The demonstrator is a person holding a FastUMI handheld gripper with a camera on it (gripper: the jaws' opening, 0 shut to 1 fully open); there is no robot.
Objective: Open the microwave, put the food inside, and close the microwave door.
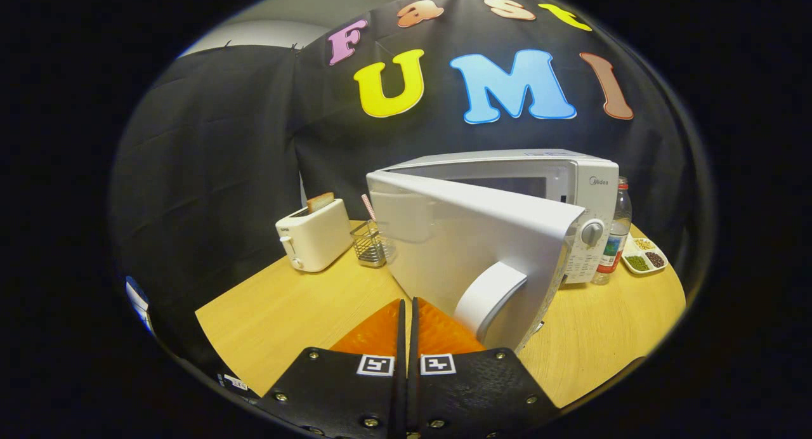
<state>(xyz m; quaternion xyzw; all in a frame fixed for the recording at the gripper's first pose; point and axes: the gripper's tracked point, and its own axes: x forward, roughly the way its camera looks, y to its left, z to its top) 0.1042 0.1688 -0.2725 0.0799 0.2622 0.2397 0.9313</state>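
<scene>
While our gripper keeps its fingers pressed together on nothing, we see the boxy white microwave just ahead, its smooth door swung half open with a curved handle. Left stands a glossy toaster.

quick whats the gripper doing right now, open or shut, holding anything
Gripper: shut, fingers together with nothing between them, just in front of the half-open microwave door.
</scene>
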